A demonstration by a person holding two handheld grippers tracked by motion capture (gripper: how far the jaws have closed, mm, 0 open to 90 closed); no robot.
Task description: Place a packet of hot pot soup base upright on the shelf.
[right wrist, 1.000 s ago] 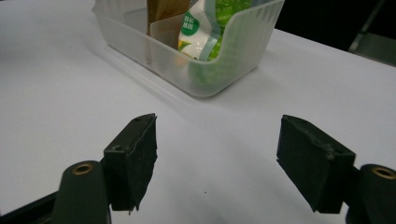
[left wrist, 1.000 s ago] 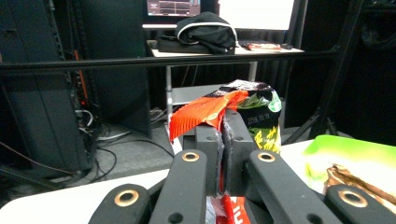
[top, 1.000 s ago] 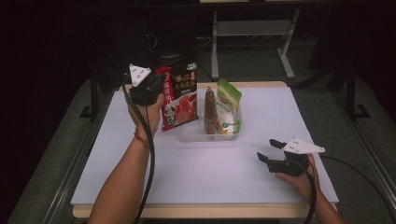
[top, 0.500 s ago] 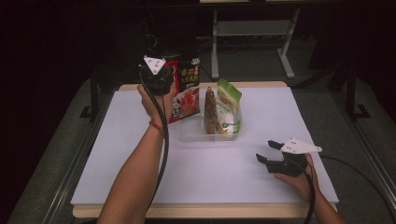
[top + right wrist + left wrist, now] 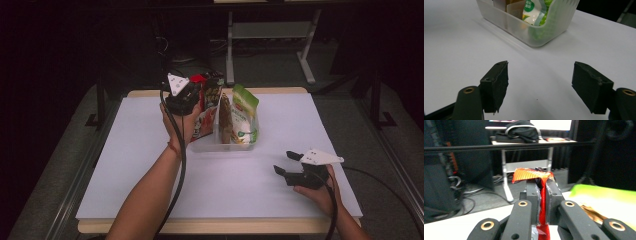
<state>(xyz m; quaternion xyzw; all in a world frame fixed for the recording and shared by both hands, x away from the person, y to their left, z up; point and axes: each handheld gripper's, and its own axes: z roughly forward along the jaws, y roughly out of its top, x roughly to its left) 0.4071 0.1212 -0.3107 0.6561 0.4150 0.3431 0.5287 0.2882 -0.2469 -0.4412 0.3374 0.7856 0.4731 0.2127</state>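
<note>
The left gripper (image 5: pixel 186 97) clamps the red snack bag (image 5: pixel 534 174) over the clear bin (image 5: pixel 235 146) near the table's far edge; the right gripper (image 5: pixel 287 162) rests agape near the right edge.

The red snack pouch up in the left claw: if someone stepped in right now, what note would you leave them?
Left gripper: pads clamped on the top edge of the red snack pouch, held upright over the left end of the clear bin; its jaws have just begun easing apart.
Right gripper: open, holding nothing, resting near the table's front right.
Done: green pouch and brown pouch stand in the bin.
Left: seat the red pouch, let go, and draw the hand away.
</note>
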